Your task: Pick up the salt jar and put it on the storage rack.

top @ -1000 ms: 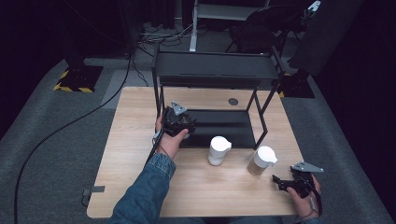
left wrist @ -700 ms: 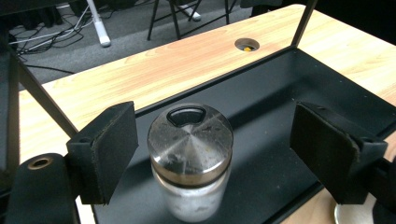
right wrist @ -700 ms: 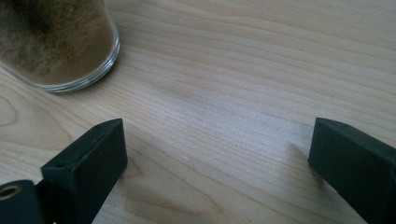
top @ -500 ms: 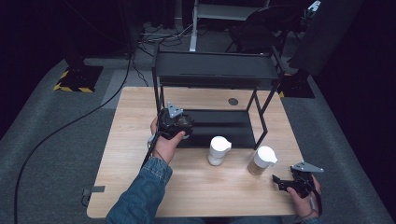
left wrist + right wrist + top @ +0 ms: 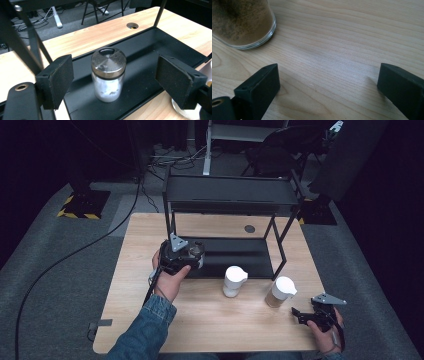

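Three jars are standing here; the salt shaker [image 5: 108, 75] is sitting untouched between the left gripper's [image 5: 113, 82] parted fingers.

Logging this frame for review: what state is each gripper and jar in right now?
Left gripper: tongs open, either side of the shaker, not touching.
Shaker: upright on the rack's bottom tray, metal lid on, white powder inside.
Right gripper: tongs open, empty, over the table.
White jar: upright, lidded.
Brown jar: upright, white lid on.
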The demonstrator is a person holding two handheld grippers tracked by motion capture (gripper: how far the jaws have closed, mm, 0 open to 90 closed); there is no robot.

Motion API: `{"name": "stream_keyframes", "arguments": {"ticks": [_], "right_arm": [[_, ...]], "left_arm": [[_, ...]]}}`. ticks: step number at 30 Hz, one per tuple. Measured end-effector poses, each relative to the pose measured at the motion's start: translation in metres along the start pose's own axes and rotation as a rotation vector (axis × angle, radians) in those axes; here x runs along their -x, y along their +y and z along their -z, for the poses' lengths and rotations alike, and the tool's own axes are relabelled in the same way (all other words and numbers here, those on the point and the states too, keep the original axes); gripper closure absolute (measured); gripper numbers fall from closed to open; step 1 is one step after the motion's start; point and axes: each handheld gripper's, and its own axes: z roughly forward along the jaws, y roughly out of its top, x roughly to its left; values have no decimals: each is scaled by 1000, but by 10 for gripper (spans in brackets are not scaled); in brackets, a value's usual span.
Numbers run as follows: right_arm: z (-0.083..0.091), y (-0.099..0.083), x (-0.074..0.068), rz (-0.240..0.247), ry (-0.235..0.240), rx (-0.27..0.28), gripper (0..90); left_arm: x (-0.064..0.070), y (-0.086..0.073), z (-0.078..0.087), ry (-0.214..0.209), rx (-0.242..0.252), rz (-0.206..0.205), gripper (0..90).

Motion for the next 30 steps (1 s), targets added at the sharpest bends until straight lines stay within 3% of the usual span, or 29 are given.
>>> {"name": "stream_keyframes", "arguments": {"ticks": [30], "right_arm": [[0,0,0,-1,-1,0,42]], "left_arm": [[-16,-28,44,14,-1,11,152]]}}
